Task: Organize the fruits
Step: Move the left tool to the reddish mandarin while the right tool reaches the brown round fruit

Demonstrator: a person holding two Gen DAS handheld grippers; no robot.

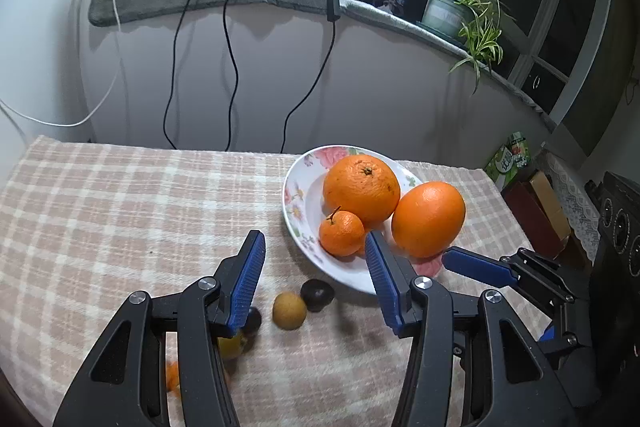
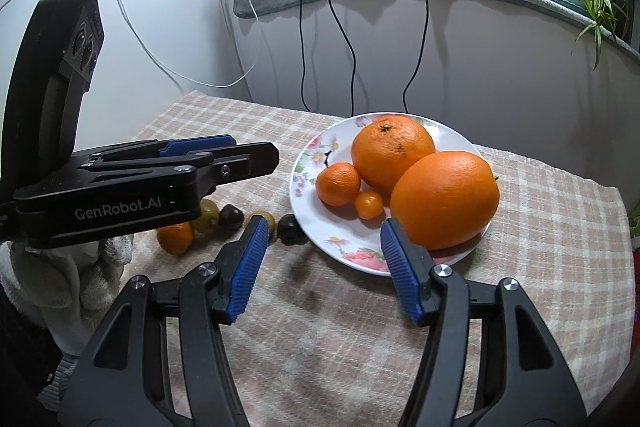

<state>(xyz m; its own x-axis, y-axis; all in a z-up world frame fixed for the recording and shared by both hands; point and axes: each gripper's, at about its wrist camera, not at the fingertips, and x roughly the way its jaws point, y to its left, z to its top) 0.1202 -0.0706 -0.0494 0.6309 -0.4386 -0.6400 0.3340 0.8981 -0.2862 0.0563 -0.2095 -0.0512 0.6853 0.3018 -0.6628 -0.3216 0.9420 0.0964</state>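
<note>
A floral white plate [image 1: 298,195] [image 2: 308,163] holds two big oranges [image 1: 361,188] [image 2: 445,200], a mandarin [image 1: 341,233] [image 2: 338,183] and a tiny orange fruit [image 2: 369,204]. Loose small fruits lie on the checked cloth left of the plate: a yellow-green one [image 1: 289,310], a dark one [image 1: 317,294] [image 2: 291,229], another dark one [image 2: 232,215], and an orange one [image 2: 175,237]. My left gripper [image 1: 316,283] is open and empty above the loose fruits. My right gripper [image 2: 324,263] is open and empty at the plate's near rim; it also shows in the left wrist view [image 1: 476,267].
Checked tablecloth [image 1: 120,211] covers the table. Black and white cables [image 1: 232,67] hang from a grey-padded ledge behind. A potted plant [image 1: 460,7] stands on the ledge at right. Boxes [image 1: 536,207] stand off the table's right edge.
</note>
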